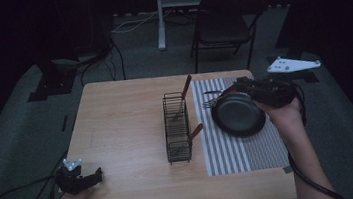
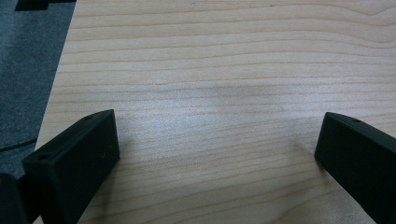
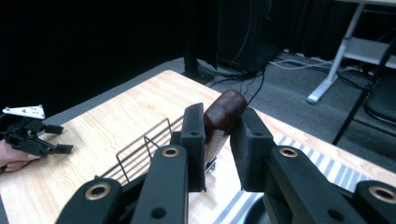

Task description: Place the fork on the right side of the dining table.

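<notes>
Table (image 1: 123, 135) of pale wood takes up the middle of the high view, with a striped mat (image 1: 236, 158) on its right part. A wire rack (image 1: 177, 129) stands just left of the mat's edge, its long axis running away from the person, and two brown-handled utensils (image 1: 185, 86) lean out of it, one at the far end and one nearer. A black plate (image 1: 239, 117) lies on the mat to the right of the rack. The right gripper (image 1: 241, 88) hangs above the plate's far right rim, and its jaws are closed tight on the brown handle of a fork (image 1: 213, 102). In the right gripper view the rounded handle end (image 3: 226, 108) sticks out between the two pads. The fork lies roughly level, its tines pointing left toward the rack, which sits just beyond them, so a likely next move would carry it leftward and tip it tines down into a compartment. The right hand is far nearer the rack. The left gripper (image 1: 95, 175) rests at the table's near left corner, well apart from everything, its jaws spread wide over bare wood with nothing between them.
</notes>
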The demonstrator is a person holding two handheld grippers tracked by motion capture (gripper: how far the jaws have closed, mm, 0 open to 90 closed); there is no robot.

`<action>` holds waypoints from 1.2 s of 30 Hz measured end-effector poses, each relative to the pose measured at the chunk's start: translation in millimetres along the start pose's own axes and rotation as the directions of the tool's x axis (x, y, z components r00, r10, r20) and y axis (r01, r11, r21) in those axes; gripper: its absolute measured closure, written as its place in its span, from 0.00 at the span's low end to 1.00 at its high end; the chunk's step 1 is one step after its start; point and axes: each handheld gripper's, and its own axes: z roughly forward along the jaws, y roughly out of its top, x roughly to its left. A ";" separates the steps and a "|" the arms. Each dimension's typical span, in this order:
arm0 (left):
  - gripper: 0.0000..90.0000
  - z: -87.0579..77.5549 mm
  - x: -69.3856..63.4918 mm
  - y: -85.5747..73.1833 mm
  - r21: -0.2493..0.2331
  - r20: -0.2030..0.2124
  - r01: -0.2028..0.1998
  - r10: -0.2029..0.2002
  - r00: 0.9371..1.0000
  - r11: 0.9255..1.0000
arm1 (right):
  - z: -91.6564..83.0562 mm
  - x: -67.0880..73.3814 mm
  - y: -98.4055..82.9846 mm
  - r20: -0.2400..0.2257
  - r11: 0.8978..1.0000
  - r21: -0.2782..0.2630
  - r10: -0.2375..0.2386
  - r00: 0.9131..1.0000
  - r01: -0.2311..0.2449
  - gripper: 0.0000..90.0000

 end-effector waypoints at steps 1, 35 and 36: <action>0.00 0.0 0.0 0.0 0.000 0.000 0.000 0.000 1.000 1.000 | -0.8 -1.4 -2.6 -0.001 1.000 0.004 0.001 1.000 -0.001 0.84; 0.00 0.1 0.0 0.0 -0.001 -0.001 0.000 0.000 1.000 1.000 | 13.2 -15.9 -131.6 0.000 0.975 0.167 0.151 0.989 -0.148 0.84; 0.00 0.1 0.0 0.0 -0.001 -0.001 0.000 0.000 1.000 1.000 | 14.4 -16.8 -133.6 0.002 0.973 0.176 0.149 0.989 -0.147 0.84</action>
